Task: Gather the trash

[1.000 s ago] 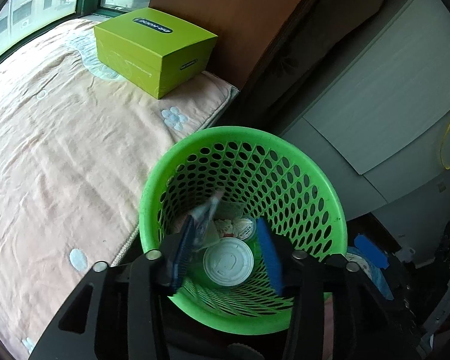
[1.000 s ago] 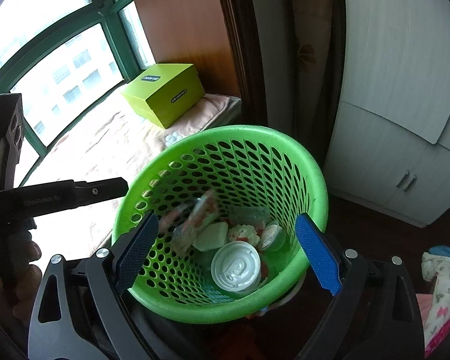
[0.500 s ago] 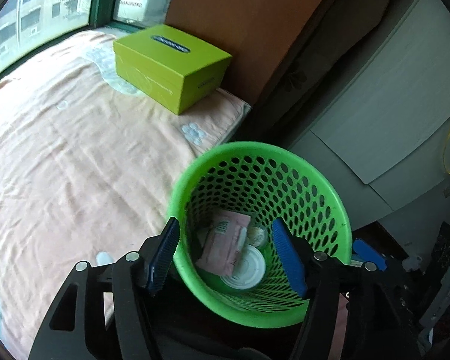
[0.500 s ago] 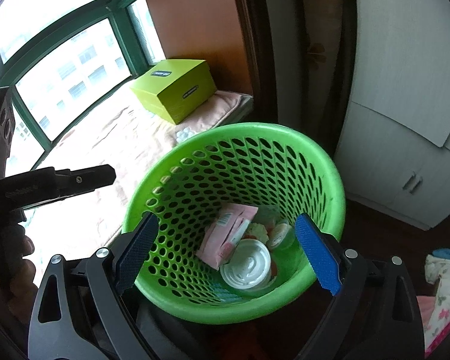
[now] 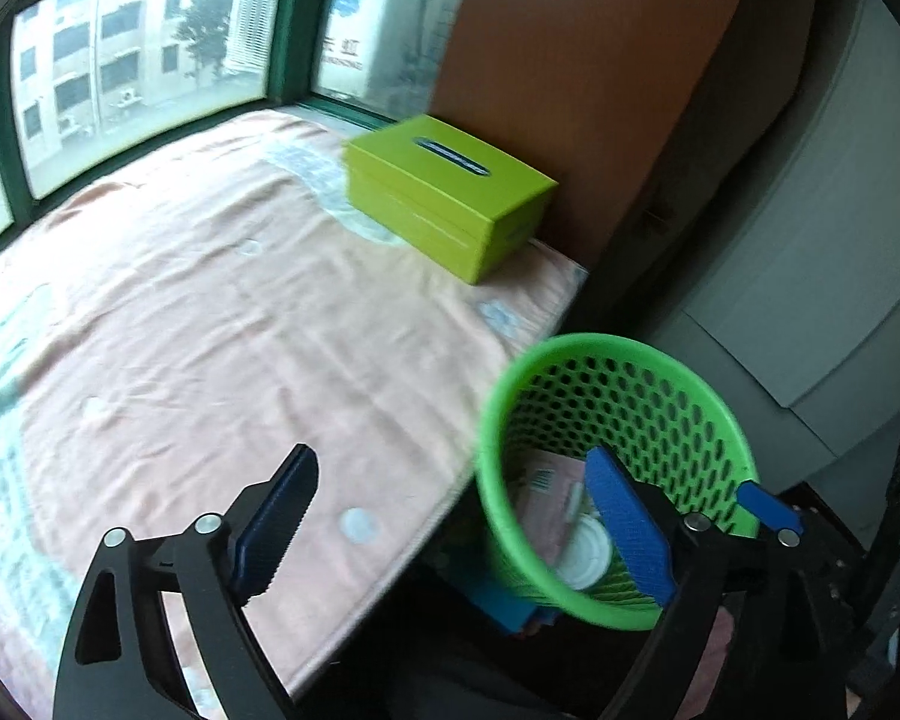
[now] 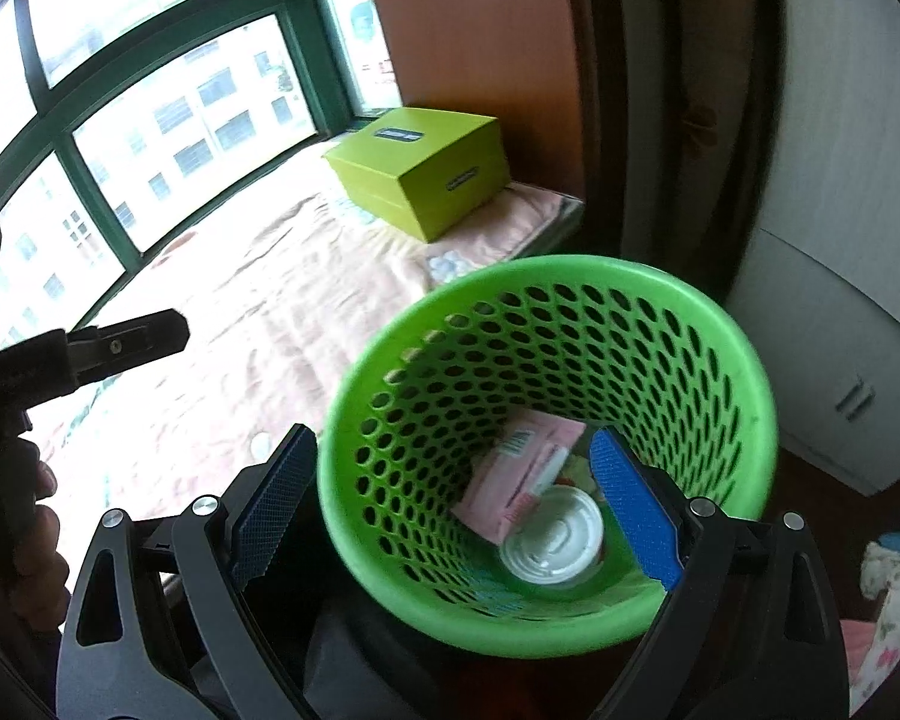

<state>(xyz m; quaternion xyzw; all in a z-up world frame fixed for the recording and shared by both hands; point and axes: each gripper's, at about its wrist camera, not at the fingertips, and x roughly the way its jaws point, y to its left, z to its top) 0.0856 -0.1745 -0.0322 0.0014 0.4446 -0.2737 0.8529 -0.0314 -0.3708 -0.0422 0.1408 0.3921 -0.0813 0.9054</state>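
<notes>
A green perforated waste basket (image 6: 570, 282) stands beside the bed; it also shows in the left wrist view (image 5: 606, 348). Inside lie a pink wrapper (image 6: 519, 474) and a white plastic lid (image 6: 555, 537), with other scraps partly hidden. My left gripper (image 5: 450, 531) is open and empty, over the bed's edge to the left of the basket. My right gripper (image 6: 453, 507) is open and empty, its jaws straddling the basket's near-left rim. The left gripper's body (image 6: 90, 348) shows at the left in the right wrist view.
A lime-green box (image 5: 444, 192) sits at the far corner of the pink bedspread (image 5: 210, 330), below green-framed windows (image 6: 150, 90). White cabinets (image 6: 840, 300) stand right of the basket. A floral cloth (image 6: 888, 588) lies on the floor at the right.
My left gripper let go of the pink wrapper, which now lies in the basket, then opened wide and swung left over the bed. My right gripper shifted slightly left.
</notes>
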